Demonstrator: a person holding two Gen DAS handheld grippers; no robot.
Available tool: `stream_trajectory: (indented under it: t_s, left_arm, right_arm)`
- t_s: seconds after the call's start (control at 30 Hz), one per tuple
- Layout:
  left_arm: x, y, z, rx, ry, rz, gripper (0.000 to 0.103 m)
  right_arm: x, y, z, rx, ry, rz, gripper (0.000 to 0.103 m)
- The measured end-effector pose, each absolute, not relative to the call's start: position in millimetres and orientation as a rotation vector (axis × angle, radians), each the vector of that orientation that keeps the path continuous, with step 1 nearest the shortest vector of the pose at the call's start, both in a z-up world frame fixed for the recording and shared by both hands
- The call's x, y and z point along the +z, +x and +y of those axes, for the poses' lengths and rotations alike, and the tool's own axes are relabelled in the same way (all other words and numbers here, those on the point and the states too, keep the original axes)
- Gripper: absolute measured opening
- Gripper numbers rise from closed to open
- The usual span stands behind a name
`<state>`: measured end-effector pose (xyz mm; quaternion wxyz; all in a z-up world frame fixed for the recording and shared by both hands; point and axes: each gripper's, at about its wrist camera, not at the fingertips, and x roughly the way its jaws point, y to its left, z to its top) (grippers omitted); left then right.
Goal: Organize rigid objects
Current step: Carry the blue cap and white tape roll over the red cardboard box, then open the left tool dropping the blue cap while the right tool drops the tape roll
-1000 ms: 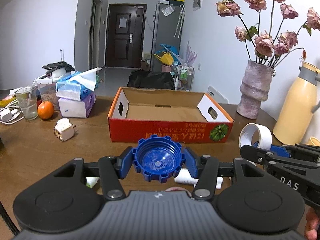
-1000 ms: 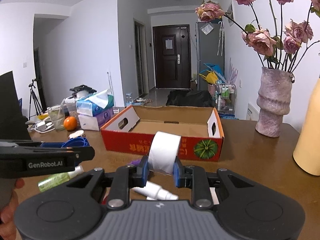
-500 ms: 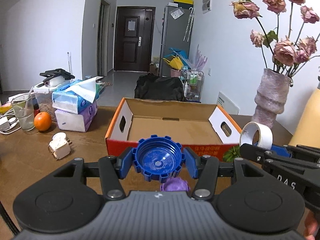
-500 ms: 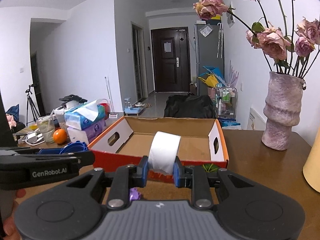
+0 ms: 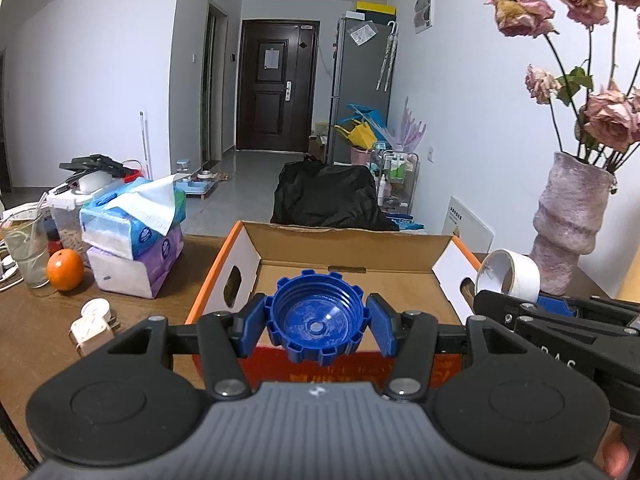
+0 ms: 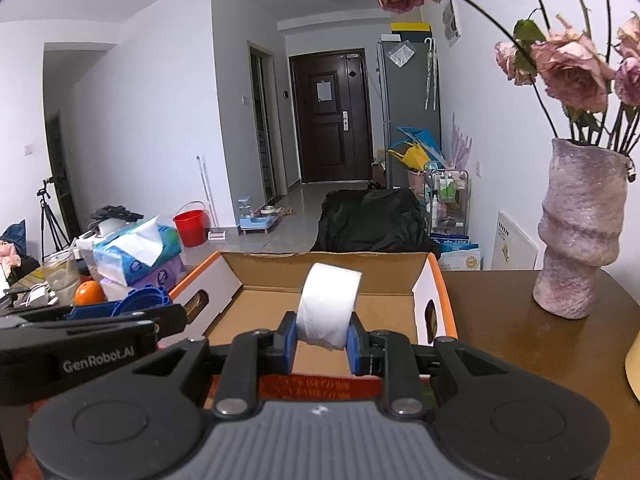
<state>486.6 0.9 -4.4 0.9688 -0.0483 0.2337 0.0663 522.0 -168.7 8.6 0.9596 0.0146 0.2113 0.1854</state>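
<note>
My left gripper (image 5: 318, 330) is shut on a blue ribbed bottle cap (image 5: 318, 324) and holds it over the front edge of an open orange cardboard box (image 5: 448, 248). My right gripper (image 6: 322, 344) is shut on a white tape roll (image 6: 330, 304) and holds it upright above the front edge of the same box (image 6: 434, 280). The box floor looks bare. The tape roll also shows in the left wrist view (image 5: 508, 270), and the cap in the right wrist view (image 6: 140, 300).
Left of the box stand stacked tissue packs (image 5: 134, 236), an orange (image 5: 65, 270), a glass (image 5: 26, 250) and a white plug adapter (image 5: 92, 326). A pink vase of dried roses (image 6: 580, 232) stands right of the box. The table edge lies behind the box.
Both grippers have risen and moved forward toward the box with their loads. The items lying in front of the box have dropped out of sight below.
</note>
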Motion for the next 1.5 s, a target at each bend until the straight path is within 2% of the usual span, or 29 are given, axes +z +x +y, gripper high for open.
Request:
stream_trajectory:
  t_s: [0.77, 1.27, 1.3, 1.33, 1.37, 1.4, 1.43, 1.5]
  left_arm:
    - [-31, 576, 18, 0.212, -0.098, 0.530, 0.056]
    - [-47, 596, 32, 0.233, -0.080, 0.580, 0.056]
    - [-47, 595, 32, 0.230, -0.082, 0.579, 0.058]
    - [-46, 594, 33, 0.226, -0.085, 0.577, 0.060]
    - [-45, 594, 34, 0.228, -0.085, 0.576, 0.071]
    - [-44, 593, 35, 0.238, -0.083, 0.572, 0.083]
    - [-43, 592, 37, 0.251, -0.080, 0.565, 0.087]
    - [-41, 590, 39, 0.263, -0.076, 0.554, 0.092]
  right_arm:
    - [-17, 603, -146, 0.335, 0.004, 0.539, 0.024]
    - [-34, 613, -144, 0.320, 0.005, 0.554, 0.024]
    - [-34, 613, -144, 0.311, 0.001, 0.552, 0.028]
    - [-34, 614, -144, 0.301, -0.004, 0.557, 0.040]
    - [-35, 614, -144, 0.288, -0.008, 0.560, 0.050]
    - [-35, 614, -144, 0.269, -0.013, 0.559, 0.071]
    - [-35, 613, -145, 0.254, -0.021, 0.553, 0.084]
    - [-34, 611, -147, 0.230, -0.023, 0.541, 0.090]
